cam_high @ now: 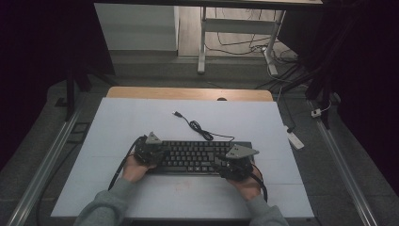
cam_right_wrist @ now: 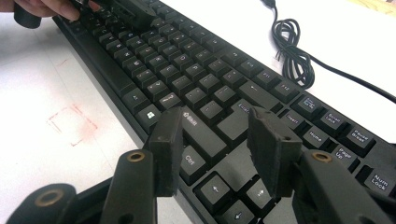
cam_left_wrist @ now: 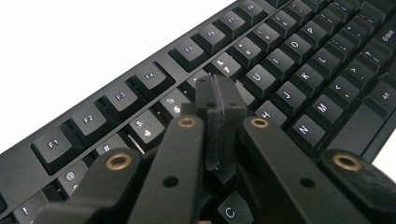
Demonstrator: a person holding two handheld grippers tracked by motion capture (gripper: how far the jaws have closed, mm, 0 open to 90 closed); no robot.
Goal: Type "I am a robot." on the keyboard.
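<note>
A black keyboard lies across the near middle of the white table top, and its black cable curls away behind it to a loose USB plug. My left gripper is over the keyboard's left end. In the left gripper view its jaws are shut pad to pad, tips just above the number and upper letter rows, holding nothing. My right gripper is over the right end. It stands open above the Shift, Ctrl and arrow keys, with nothing between the pads.
A faint red square mark is on the table in front of the keyboard. The coiled cable lies just behind the function keys. A white power strip lies on the floor off the table's right edge. Desk legs and cables stand beyond.
</note>
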